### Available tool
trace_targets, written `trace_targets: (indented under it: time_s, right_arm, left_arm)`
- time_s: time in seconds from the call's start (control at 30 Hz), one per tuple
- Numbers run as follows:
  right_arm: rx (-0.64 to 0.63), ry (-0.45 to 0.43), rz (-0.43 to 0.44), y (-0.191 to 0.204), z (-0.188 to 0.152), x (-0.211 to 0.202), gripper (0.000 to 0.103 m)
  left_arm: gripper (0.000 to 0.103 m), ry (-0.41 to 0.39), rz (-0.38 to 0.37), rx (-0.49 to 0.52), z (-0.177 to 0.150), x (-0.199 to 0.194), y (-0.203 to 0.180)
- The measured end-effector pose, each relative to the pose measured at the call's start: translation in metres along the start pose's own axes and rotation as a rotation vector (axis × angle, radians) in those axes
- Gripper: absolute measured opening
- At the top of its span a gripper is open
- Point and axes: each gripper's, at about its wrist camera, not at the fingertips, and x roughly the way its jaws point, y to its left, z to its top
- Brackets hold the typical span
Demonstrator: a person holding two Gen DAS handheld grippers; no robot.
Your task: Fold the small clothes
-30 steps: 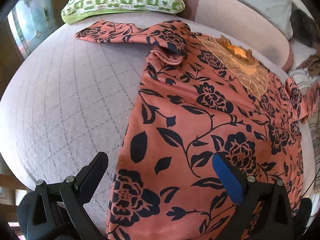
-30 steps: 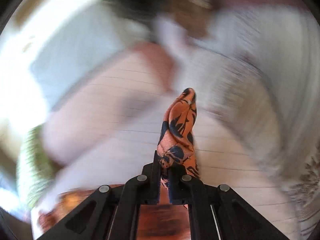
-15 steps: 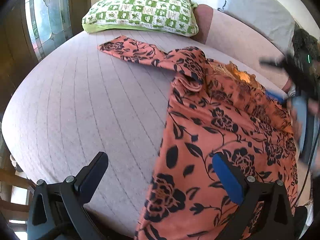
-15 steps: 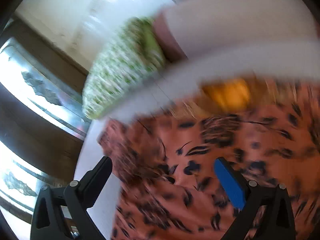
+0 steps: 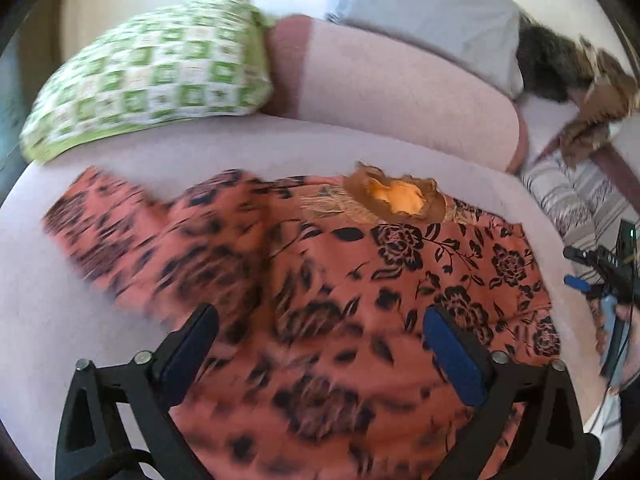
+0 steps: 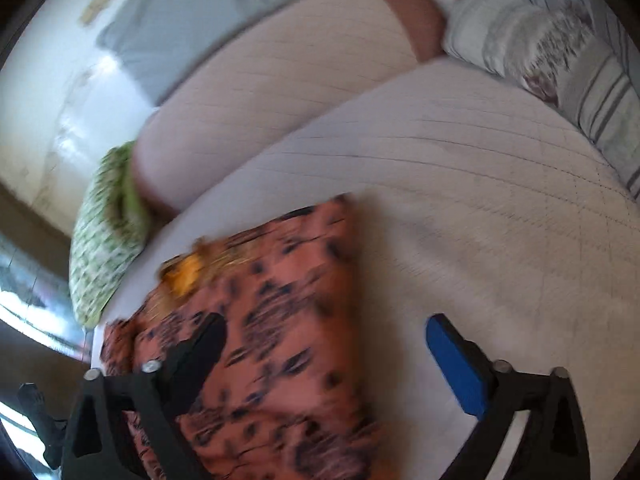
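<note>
Blur smears the floral top [image 5: 320, 280] toward 9 o'clock, hem cut off.
Soft salmon fabric, frilly orange neckline; left tongs [image 5: 320, 334] and right tongs [image 6: 326, 346] both wide open, holding nothing.

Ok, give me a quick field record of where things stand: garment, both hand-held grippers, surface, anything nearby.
garment: orange floral top, lying on the couch seat, neckline toward the backrest
left sleeve: spread out sideways
left hand-held gripper: open, over the top, holding nothing
right hand-held gripper: open, at the top's right edge, holding nothing
surface: quilted couch seat
nearby: green checked pillow
</note>
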Motion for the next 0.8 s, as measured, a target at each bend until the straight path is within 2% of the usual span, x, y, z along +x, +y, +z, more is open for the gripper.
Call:
trace_targets:
  time_s: [0.03, 0.1, 0.17, 0.23, 0.27, 0.3, 0.37, 0.4, 0.43, 0.47, 0.53, 0.57, 0.63, 0.67, 0.7, 0.73, 0.8]
  right_arm:
    - [0.007, 0.025, 0.010, -0.006, 0.010, 0.010, 0.090]
    - [0.001, 0.051, 0.036, -0.006, 0.025, 0.029, 0.078]
    - [-0.022, 0.082, 0.056, -0.001, 0.039, 0.047, 0.076]
    - [-0.047, 0.170, 0.052, 0.001, 0.043, 0.078, 0.073]
    - [-0.068, 0.173, 0.040, 0.004, 0.043, 0.086, 0.057]
    - [-0.111, 0.161, 0.030, 0.013, 0.048, 0.089, 0.007]
    - [-0.149, 0.077, 0.021, 0.028, 0.055, 0.070, 0.008]
    - [-0.185, 0.027, 0.001, 0.037, 0.057, 0.060, 0.008]
    - [-0.238, -0.032, -0.050, 0.045, 0.056, 0.052, 0.008]
    - [-0.255, -0.014, -0.103, 0.045, 0.055, 0.060, 0.009]
    - [-0.236, 0.130, -0.194, 0.027, 0.046, 0.096, 0.015]
    - [-0.214, 0.094, -0.160, 0.021, 0.043, 0.091, 0.017]
    - [-0.147, 0.030, -0.097, 0.014, 0.041, 0.067, 0.032]
    - [-0.119, 0.002, -0.087, 0.012, 0.039, 0.054, 0.057]
    - [-0.092, -0.031, -0.086, 0.011, 0.036, 0.040, 0.066]
    - [-0.073, -0.057, -0.050, 0.013, 0.031, 0.024, 0.066]
    - [-0.070, -0.027, 0.073, 0.021, 0.016, 0.006, 0.066]
  left_arm:
    - [0.093, 0.021, 0.017, 0.024, 0.003, 0.015, -0.004]
    - [0.090, 0.057, 0.040, 0.039, 0.007, 0.038, -0.006]
    - [0.088, 0.081, 0.058, 0.023, 0.007, 0.060, -0.001]
    - [0.088, 0.103, 0.063, 0.010, 0.003, 0.074, 0.002]
    - [0.088, 0.118, 0.068, 0.012, 0.000, 0.081, 0.003]
    - [0.087, 0.120, 0.072, 0.022, -0.003, 0.082, 0.003]
    - [0.086, 0.106, 0.098, 0.097, -0.006, 0.082, -0.004]
    - [0.082, 0.094, 0.104, 0.116, -0.006, 0.082, -0.006]
    - [0.080, 0.084, 0.106, 0.113, -0.005, 0.083, -0.006]
    - [0.080, 0.084, 0.101, 0.093, -0.004, 0.086, -0.004]
    - [0.080, 0.080, 0.101, 0.067, -0.003, 0.089, -0.002]
    - [0.080, 0.081, 0.104, 0.076, -0.004, 0.087, -0.002]
    - [0.080, 0.082, 0.106, 0.104, -0.004, 0.084, -0.003]
    - [0.080, 0.078, 0.108, 0.111, -0.005, 0.080, -0.002]
    - [0.080, 0.070, 0.107, 0.108, -0.006, 0.077, -0.002]
    - [0.080, 0.047, 0.096, 0.092, -0.005, 0.069, 0.001]
    - [0.080, 0.013, 0.080, 0.066, -0.001, 0.058, 0.004]
